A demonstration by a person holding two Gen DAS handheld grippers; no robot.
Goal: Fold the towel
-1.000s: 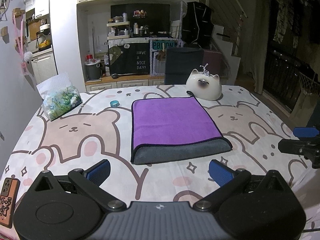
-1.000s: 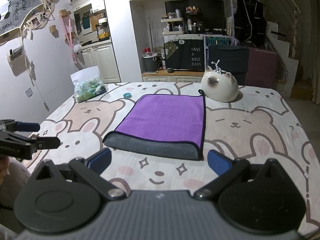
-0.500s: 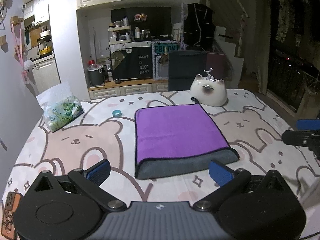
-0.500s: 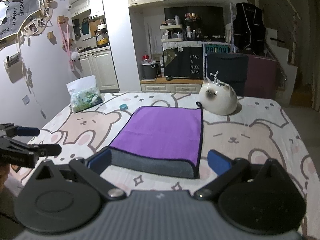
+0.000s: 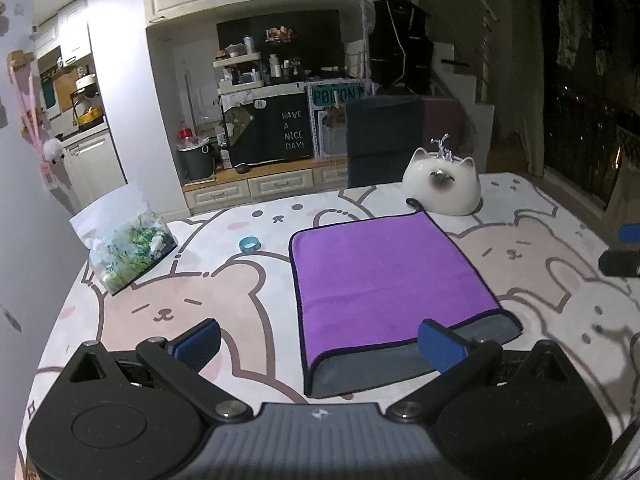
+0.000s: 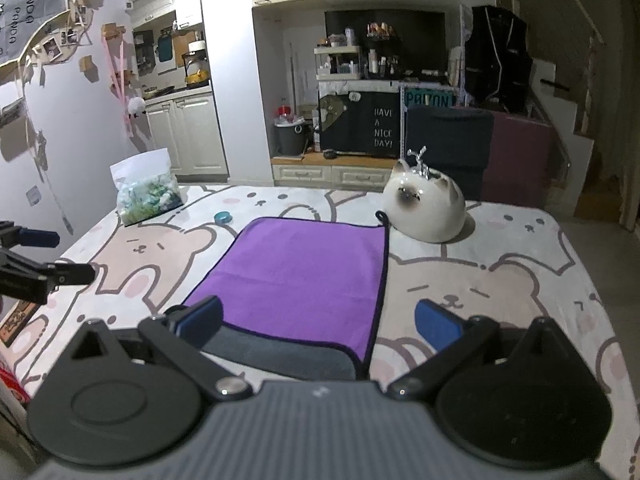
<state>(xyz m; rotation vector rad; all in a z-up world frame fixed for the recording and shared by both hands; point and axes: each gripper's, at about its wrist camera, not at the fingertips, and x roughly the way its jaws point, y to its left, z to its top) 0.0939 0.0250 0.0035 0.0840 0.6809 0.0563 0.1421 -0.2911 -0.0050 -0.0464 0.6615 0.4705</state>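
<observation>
A purple towel (image 5: 384, 268) with a grey underside lies flat on the bear-print table, its near edge folded so the grey layer shows. It also shows in the right wrist view (image 6: 304, 276). My left gripper (image 5: 320, 346) is open and empty, above the towel's near left corner. My right gripper (image 6: 318, 322) is open and empty, above the towel's near right corner. Each gripper shows at the edge of the other's view: the right one (image 5: 622, 256), the left one (image 6: 44, 264).
A white cat-shaped ceramic dish (image 5: 442, 188) stands just behind the towel's far right corner. A clear bag of green and white pieces (image 5: 124, 248) and a small teal ring (image 5: 249, 245) lie at the far left. A dark chair back (image 5: 384, 146) stands behind the table.
Both grippers have moved forward toward the towel's near edge, so the towel looks larger and closer. Both stay open. The towel has not moved.
</observation>
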